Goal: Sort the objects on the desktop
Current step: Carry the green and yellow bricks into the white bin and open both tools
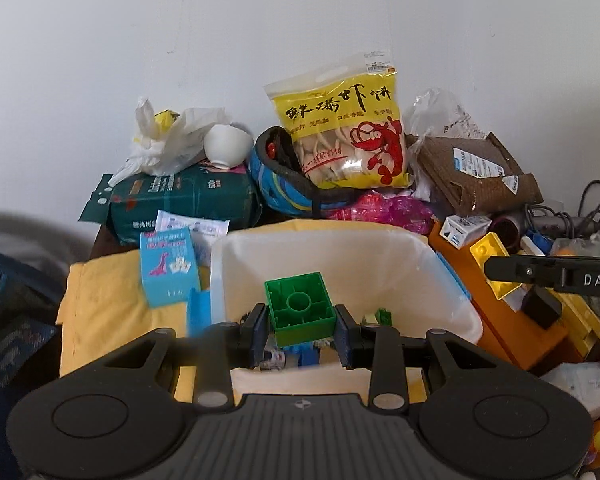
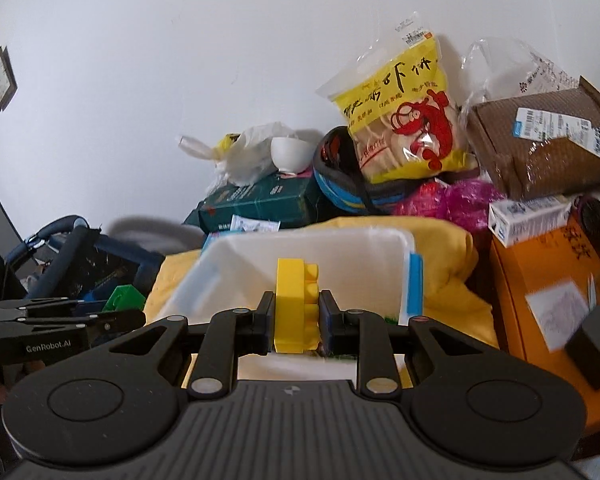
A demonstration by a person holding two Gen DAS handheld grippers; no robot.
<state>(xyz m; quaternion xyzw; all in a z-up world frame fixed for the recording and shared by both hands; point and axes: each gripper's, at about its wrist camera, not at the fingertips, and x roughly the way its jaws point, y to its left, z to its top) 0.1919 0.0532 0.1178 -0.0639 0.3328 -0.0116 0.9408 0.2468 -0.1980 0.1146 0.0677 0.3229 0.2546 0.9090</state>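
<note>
My left gripper [image 1: 302,330] is shut on a green toy block [image 1: 300,308], its hollow underside facing the camera, held above the white plastic bin [image 1: 380,256]. My right gripper [image 2: 294,320] is shut on a yellow studded block [image 2: 296,304] over the same white bin [image 2: 240,256]. In the left wrist view the right gripper's fingers [image 1: 500,270] reach in from the right with the yellow block [image 1: 488,250]. In the right wrist view the left gripper [image 2: 128,316] shows at the left with the green block [image 2: 124,296]. Small green and blue pieces lie in the bin's bottom.
The bin sits on a yellow cloth [image 1: 100,304]. Behind it are a yellow snack bag [image 1: 340,136], a green tissue pack [image 1: 184,200], a blue helmet [image 1: 280,188], a white bowl [image 1: 226,146] and a brown cardboard box [image 1: 472,172]. An orange box [image 2: 540,280] stands at the right, a blue card box [image 1: 168,268] at the left.
</note>
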